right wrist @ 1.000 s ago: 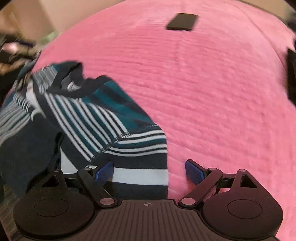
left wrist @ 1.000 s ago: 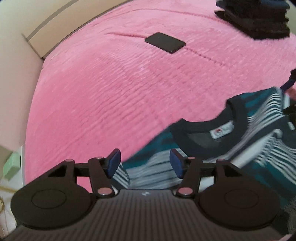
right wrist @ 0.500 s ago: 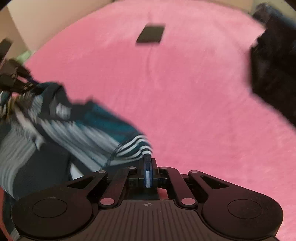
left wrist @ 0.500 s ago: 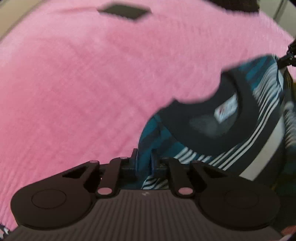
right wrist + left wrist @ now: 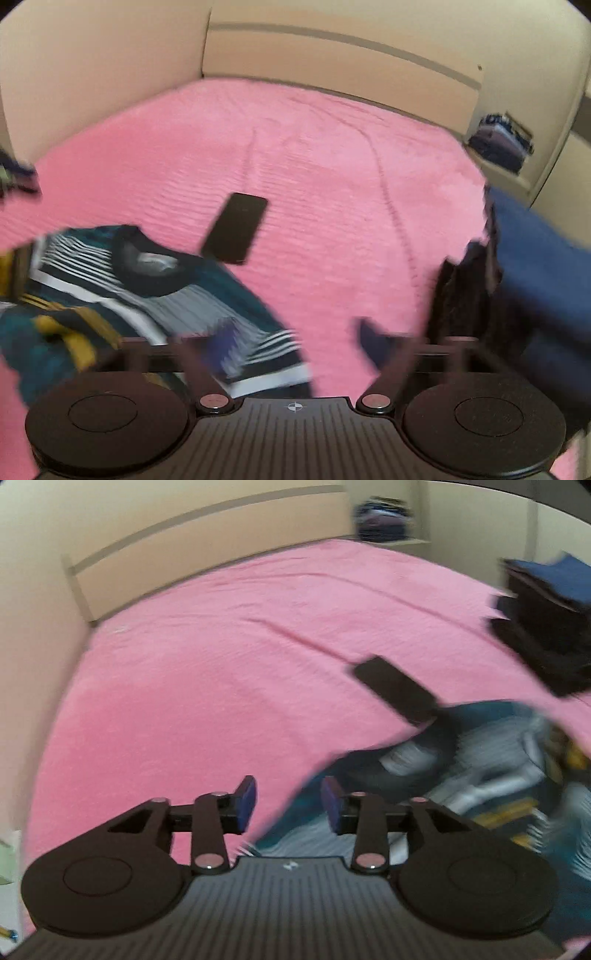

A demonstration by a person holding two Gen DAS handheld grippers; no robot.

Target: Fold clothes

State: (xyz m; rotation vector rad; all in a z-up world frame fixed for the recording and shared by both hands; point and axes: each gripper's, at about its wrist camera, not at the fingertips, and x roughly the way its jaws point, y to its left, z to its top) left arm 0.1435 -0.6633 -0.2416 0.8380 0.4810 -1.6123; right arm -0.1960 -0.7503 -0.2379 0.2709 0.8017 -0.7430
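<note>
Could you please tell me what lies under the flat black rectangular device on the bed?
The flat black rectangular device rests directly on the pink textured bedspread, just beyond the striped teal and navy shirt. Anything beneath the bedspread is covered.

The left gripper [image 5: 288, 803] sits in the lower middle of its wrist view, both blue-padded fingers [image 5: 246, 800] sharp and spread apart, nothing between them. The right gripper [image 5: 295, 341] fills the bottom of its own view with its jaws spread wider; its fingers [image 5: 373, 341] are smeared by motion blur, and the gap between them holds nothing.
</note>
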